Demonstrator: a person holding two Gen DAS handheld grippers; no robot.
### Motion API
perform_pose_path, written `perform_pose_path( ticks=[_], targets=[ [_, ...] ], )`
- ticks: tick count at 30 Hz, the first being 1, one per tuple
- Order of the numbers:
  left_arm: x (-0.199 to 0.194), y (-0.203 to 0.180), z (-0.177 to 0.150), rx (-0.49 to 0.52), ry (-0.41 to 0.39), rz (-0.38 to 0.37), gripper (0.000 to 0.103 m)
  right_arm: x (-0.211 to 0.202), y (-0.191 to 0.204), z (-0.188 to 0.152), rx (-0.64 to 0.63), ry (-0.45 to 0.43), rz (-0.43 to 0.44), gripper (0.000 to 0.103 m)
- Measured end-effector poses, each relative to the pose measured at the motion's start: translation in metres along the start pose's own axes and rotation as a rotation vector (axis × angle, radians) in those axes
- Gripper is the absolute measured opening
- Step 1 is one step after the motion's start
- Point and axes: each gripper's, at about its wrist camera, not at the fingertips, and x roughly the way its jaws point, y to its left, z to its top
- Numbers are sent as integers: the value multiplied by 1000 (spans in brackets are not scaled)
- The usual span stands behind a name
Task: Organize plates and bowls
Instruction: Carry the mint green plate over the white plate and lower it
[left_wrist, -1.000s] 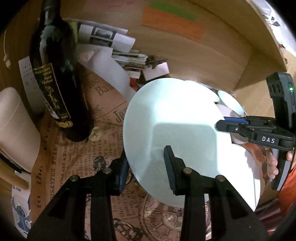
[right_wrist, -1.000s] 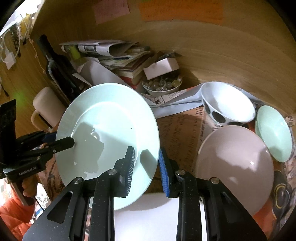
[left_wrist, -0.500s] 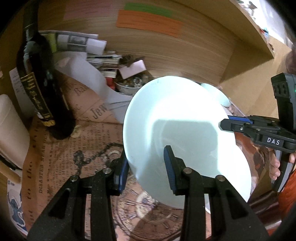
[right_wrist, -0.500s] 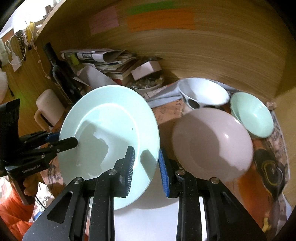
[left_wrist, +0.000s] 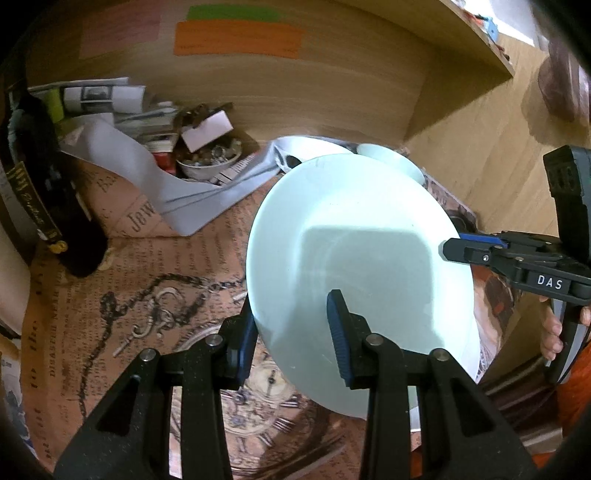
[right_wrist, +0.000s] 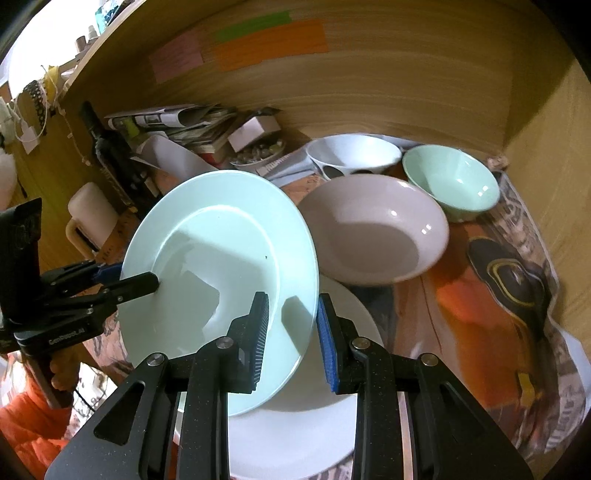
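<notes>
A pale green plate (left_wrist: 362, 273) hangs tilted above the table, held by both grippers at opposite rims. My left gripper (left_wrist: 291, 326) is shut on its near-left rim, and shows in the right wrist view as the left gripper (right_wrist: 129, 277). My right gripper (right_wrist: 291, 326) is shut on the plate (right_wrist: 218, 280) at its right rim, and appears as the right gripper (left_wrist: 461, 245) in the left view. Under the plate lies a white plate (right_wrist: 314, 424). Behind it stand a pinkish bowl (right_wrist: 373, 229), a white spotted bowl (right_wrist: 354, 155) and a green bowl (right_wrist: 450, 184).
A dark wine bottle (left_wrist: 55, 206) stands at the left. A small bowl of trinkets (left_wrist: 207, 158) and a pile of papers (left_wrist: 110, 99) sit against the wooden back wall (right_wrist: 369, 85). A cream mug (right_wrist: 92, 214) is at far left. Printed paper (left_wrist: 129, 314) covers the table.
Both grippers have carried the green plate rightward; the bottle has slid to the left edge of the left view. The bowls and white plate now show more fully in the right view.
</notes>
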Motion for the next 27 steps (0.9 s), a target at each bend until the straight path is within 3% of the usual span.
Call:
perform_pose_path(
  ticks=[27],
  targets=[
    [28,-36,-32,54,110,-47,37,0,-29,-50,119,38,11,24]
  ],
)
